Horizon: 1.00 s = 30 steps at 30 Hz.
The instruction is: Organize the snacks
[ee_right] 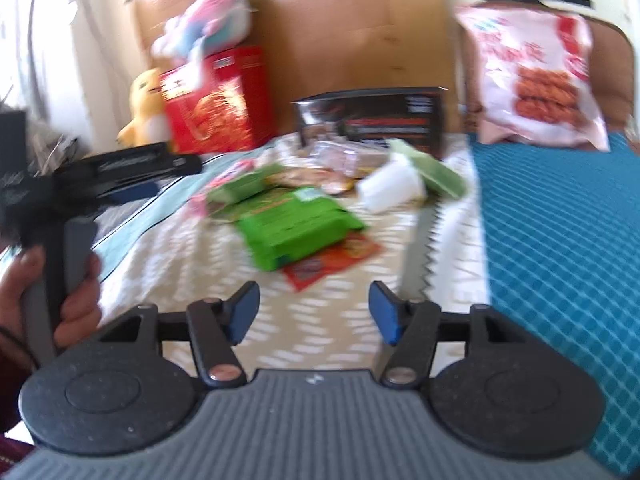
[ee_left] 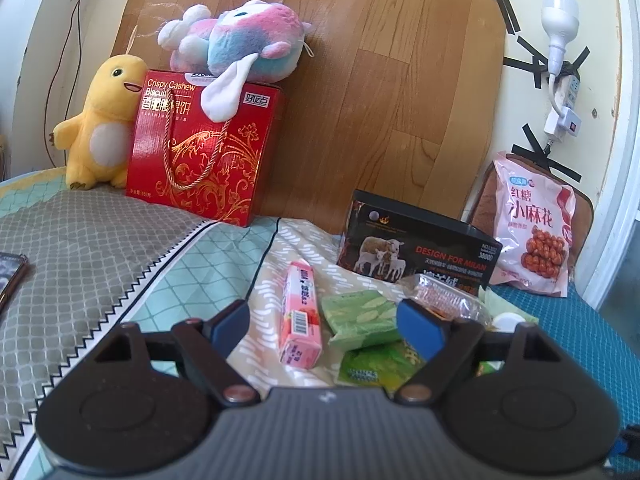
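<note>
Snacks lie heaped on a bedspread (ee_left: 280, 248). In the left wrist view my left gripper (ee_left: 326, 326) stands open just above a pink carton (ee_left: 302, 316) and a pale green packet (ee_left: 362, 316), touching neither. A black open box (ee_left: 416, 246) sits behind them, and a pink snack bag (ee_left: 532, 224) leans at the far right. The right wrist view is blurred. There my right gripper (ee_right: 314, 310) hovers open over bare bedspread, short of a bright green packet (ee_right: 296, 228) lying on an orange packet (ee_right: 334, 262). A white cup (ee_right: 390, 188) lies beyond.
A red biscuit gift box (ee_left: 204, 148) stands at the back left with a yellow plush (ee_left: 102, 120) beside it and a pink-blue plush (ee_left: 240, 36) on top. A phone (ee_left: 10, 276) lies on the grey pillow. A hand (ee_right: 60, 292) holds the left gripper's handle.
</note>
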### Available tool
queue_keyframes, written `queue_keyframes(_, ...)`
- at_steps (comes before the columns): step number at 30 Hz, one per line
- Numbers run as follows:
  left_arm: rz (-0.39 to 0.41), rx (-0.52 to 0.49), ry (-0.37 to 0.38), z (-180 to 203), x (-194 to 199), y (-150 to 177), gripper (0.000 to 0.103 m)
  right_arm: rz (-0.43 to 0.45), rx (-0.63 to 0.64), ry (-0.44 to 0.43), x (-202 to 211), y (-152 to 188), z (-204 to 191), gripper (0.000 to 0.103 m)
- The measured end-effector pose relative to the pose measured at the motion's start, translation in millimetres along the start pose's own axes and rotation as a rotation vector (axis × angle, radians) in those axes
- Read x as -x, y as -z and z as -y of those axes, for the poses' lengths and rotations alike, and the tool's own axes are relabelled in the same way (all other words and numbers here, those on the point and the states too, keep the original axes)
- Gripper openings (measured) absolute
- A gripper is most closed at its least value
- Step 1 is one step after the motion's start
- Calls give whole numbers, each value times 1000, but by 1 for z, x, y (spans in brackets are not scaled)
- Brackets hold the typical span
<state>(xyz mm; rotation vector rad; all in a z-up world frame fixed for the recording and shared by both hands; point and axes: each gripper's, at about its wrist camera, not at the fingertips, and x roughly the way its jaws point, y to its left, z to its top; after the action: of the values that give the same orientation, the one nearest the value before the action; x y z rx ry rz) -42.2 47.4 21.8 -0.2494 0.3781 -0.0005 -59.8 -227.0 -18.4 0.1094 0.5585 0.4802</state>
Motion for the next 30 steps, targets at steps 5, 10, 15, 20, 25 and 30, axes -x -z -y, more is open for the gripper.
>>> queue_keyframes(5, 10, -17, 2, 3, 2, 1, 84, 40, -45, -16, 1, 7, 7, 63)
queue_keyframes(10, 36, -41, -2, 7, 7, 3, 84, 52, -40, -10, 3, 11, 5, 63)
queue_keyframes(15, 44, -56, -10, 10, 7, 4, 84, 64, -57, -17, 4, 11, 8, 63)
queue_keyframes(20, 44, -61, -13, 10, 6, 4, 84, 70, -81, -32, 4, 12, 11, 63)
queue_keyframes(25, 34, -64, -12, 9, 5, 4, 84, 67, -77, -30, 4, 11, 10, 63)
queue_keyframes(30, 10, -47, 10, 6, 2, 3, 84, 53, -66, -35, 3, 9, 9, 65)
